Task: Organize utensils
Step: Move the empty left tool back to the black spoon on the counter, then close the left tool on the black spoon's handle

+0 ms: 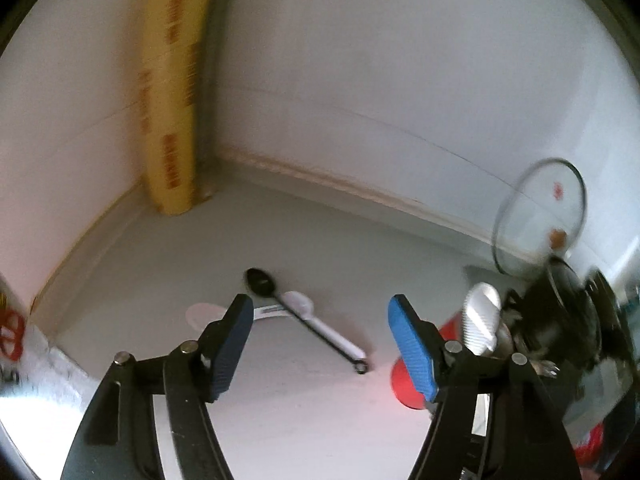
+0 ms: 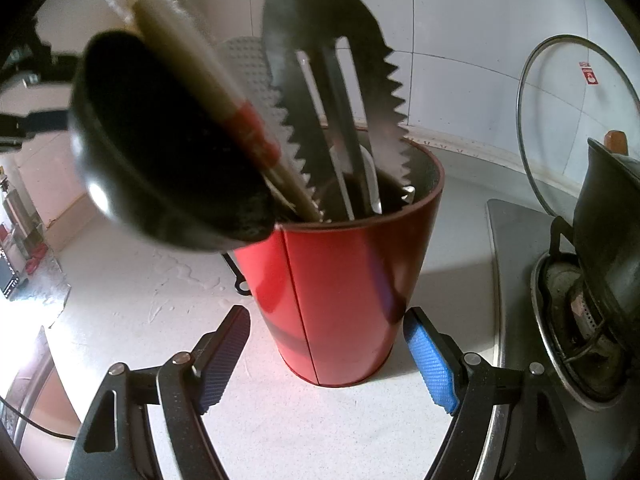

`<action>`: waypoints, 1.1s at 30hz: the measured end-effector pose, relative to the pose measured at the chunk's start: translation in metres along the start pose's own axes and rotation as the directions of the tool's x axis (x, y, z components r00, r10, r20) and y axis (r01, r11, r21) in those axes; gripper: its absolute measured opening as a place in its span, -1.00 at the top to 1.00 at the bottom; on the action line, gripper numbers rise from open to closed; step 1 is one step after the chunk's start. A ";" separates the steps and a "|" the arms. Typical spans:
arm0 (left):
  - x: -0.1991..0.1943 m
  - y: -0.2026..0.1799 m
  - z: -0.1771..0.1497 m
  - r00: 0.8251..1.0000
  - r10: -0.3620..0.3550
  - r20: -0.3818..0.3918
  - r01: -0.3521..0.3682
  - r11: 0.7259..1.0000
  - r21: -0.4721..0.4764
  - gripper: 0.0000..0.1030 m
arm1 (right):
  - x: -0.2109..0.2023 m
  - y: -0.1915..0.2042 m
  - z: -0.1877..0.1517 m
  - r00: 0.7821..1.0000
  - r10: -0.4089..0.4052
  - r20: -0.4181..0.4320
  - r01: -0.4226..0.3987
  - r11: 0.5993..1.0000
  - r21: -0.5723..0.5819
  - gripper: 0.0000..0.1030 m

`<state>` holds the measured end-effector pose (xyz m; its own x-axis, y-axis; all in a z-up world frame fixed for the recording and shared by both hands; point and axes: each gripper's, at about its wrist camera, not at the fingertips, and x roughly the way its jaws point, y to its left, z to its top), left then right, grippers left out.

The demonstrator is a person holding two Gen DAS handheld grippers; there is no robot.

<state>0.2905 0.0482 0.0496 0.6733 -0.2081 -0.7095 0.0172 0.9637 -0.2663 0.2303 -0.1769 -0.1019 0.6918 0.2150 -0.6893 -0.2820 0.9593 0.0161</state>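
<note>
Here, left hand-held gripper spread above black spoon, right hand-held gripper spread before red holder

Red holder: glossy, smooth metal. Serrated slotted turner: matt dark plastic. Lid: clear glass, metal-rimmed.

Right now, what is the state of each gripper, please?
Left gripper: open, holding nothing, above the black spoon.
Right gripper: open, holding nothing, before the red holder.
</note>
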 end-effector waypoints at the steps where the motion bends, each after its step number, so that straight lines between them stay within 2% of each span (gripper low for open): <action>1: 0.000 0.006 -0.001 1.000 0.006 -0.001 -0.006 1.000 -0.021 -0.38 | 0.000 -0.001 0.000 1.000 -0.001 0.000 0.001 1.000 0.001 -0.59; 3: 0.003 0.020 -0.002 1.000 0.028 -0.004 -0.029 0.997 -0.070 -0.46 | 0.000 -0.001 0.000 1.000 -0.002 0.001 0.002 1.000 0.001 -0.59; 5: 0.008 0.036 -0.004 0.998 0.066 -0.009 -0.067 0.992 -0.110 -0.72 | 0.000 -0.002 0.000 1.000 -0.002 0.001 0.002 1.000 0.001 -0.59; 8: 0.018 0.058 -0.009 0.993 0.115 -0.021 -0.117 0.980 -0.160 -0.77 | -0.001 -0.002 0.001 1.000 -0.002 0.000 0.002 1.000 0.002 -0.60; 11: 0.032 0.079 -0.016 0.986 0.158 -0.046 -0.165 0.962 -0.217 -0.95 | 0.001 -0.005 0.002 1.000 -0.002 -0.008 0.002 1.000 0.007 -0.65; 17: 0.058 0.112 -0.030 0.978 0.181 -0.104 -0.204 0.932 -0.299 -0.97 | 0.005 -0.010 0.005 1.000 -0.005 -0.014 0.005 1.000 0.014 -0.71; 18: 0.062 0.117 -0.031 0.978 0.176 -0.110 -0.202 0.928 -0.313 -0.97 | 0.006 -0.012 0.005 1.000 -0.004 -0.015 0.004 1.000 0.016 -0.76; 19: 0.067 0.122 -0.033 0.978 0.172 -0.116 -0.201 0.924 -0.324 -0.97 | 0.006 -0.013 0.005 1.000 -0.004 -0.015 0.004 1.000 0.018 -0.90; 21: 0.076 0.132 -0.036 0.976 0.176 -0.129 -0.211 0.914 -0.347 -0.97 | 0.007 -0.016 0.006 1.000 -0.002 -0.009 0.002 1.000 0.028 -1.00; 28: 0.098 0.149 -0.040 0.976 0.142 -0.163 -0.196 0.897 -0.396 -0.97 | 0.014 -0.023 0.012 1.000 0.007 -0.009 -0.007 0.999 0.039 -1.00; 33: 0.113 0.154 -0.045 0.966 0.139 -0.218 -0.220 0.883 -0.415 -0.96 | 0.015 -0.024 0.013 1.000 0.005 0.003 -0.005 1.000 0.031 -1.00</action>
<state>0.3359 0.1656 -0.1008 0.4921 -0.1035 -0.8644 -0.4397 0.8274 -0.3494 0.2558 -0.1940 -0.1029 0.6924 0.2203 -0.6871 -0.2650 0.9633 0.0418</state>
